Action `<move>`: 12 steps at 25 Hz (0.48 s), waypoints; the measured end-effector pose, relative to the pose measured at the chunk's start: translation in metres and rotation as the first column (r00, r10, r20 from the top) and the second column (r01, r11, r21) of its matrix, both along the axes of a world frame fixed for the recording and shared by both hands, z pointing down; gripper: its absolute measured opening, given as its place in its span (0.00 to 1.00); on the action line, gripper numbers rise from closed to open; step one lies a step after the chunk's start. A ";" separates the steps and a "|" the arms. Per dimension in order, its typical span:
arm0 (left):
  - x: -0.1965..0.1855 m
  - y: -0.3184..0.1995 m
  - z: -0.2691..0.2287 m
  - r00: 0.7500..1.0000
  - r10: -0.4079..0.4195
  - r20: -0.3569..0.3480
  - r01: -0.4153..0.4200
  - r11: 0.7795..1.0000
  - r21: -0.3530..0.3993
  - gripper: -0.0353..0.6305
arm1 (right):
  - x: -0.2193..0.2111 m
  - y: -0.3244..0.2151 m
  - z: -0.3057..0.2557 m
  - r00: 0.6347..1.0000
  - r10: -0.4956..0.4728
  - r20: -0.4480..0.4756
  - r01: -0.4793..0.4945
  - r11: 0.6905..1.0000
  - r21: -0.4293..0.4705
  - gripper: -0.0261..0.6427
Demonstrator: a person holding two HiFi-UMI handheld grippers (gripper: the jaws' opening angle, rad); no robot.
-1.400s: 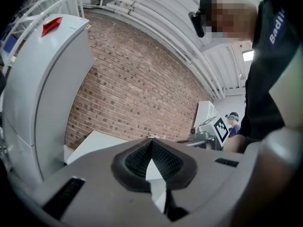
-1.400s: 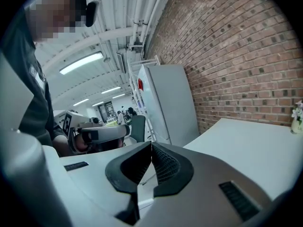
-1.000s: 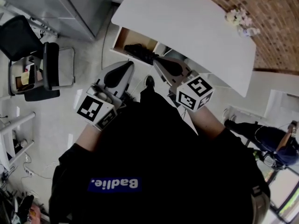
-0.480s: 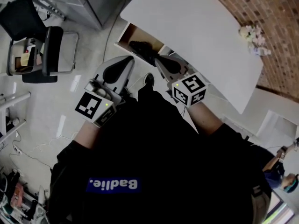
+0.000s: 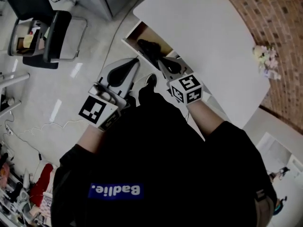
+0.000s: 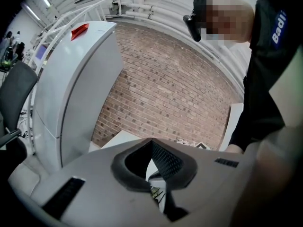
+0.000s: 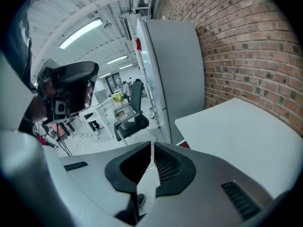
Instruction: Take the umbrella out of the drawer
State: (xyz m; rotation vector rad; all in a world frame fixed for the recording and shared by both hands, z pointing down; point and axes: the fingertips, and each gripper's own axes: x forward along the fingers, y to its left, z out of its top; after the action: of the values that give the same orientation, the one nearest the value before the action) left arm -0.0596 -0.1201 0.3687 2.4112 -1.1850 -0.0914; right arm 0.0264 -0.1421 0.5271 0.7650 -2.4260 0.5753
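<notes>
In the head view an office chair (image 5: 53,34) stood on the pale floor (image 5: 71,79) at about ten o'clock of the frame. Nearer the middle, the left tongs (image 5: 136,60) pointed toward one o'clock, with the left cube (image 5: 97,111) at the person's wrist. The left gripper view showed their tips pressed together with nothing between them, so they were clenched and empty. They faced a tall white cabinet (image 6: 71,89) and a brick wall (image 6: 165,89).

Just past those tips, at twelve o'clock of the frame, the drawer (image 5: 136,32) stood pulled out from under the white surface (image 5: 203,32). The umbrella (image 5: 147,48), a dark folded bundle, lay inside the drawer.

The right tongs (image 5: 161,61) pointed toward eleven o'clock from the right cube (image 5: 187,89). Their tips were just beside the umbrella's near end, but whether they touched it could not be made out. In the right gripper view these tongs were likewise clenched tip to tip and gripped nothing. Through the slit lower down showed the floor and the toe of a black shoe (image 7: 141,200).

Farther right, at three o'clock, a small bunch of pale flowers (image 5: 264,60) sat near the edge of the surface, close to the brick wall. The person's black top (image 5: 156,164) filled the frame from five to seven o'clock.
</notes>
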 end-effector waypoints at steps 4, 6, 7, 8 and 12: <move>-0.011 -0.005 0.014 0.999 -0.051 -0.008 0.051 0.998 -0.028 0.05 | -0.005 -0.006 0.031 0.999 -0.024 -0.032 0.022 0.999 -0.044 0.09; -0.015 -0.008 0.020 0.998 -0.068 -0.010 0.067 0.997 -0.037 0.05 | -0.009 -0.008 0.046 0.998 -0.034 -0.059 0.031 0.998 -0.057 0.09; -0.016 -0.008 0.022 0.997 -0.074 -0.010 0.074 0.996 -0.040 0.05 | -0.010 -0.010 0.053 0.997 -0.038 -0.074 0.033 0.997 -0.063 0.09; -0.018 -0.009 0.024 0.997 -0.080 -0.009 0.080 0.996 -0.041 0.05 | -0.011 -0.012 0.060 0.995 -0.040 -0.087 0.034 0.997 -0.068 0.09; -0.028 -0.009 0.028 0.995 -0.104 -0.005 0.104 0.994 -0.041 0.05 | -0.017 -0.018 0.092 0.989 -0.048 -0.142 0.034 0.994 -0.099 0.19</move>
State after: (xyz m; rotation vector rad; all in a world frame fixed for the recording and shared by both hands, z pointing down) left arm -0.0875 -0.1291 0.3964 2.3120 -1.2963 -0.1073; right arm 0.0092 -0.1597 0.6187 0.6910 -2.2585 0.5958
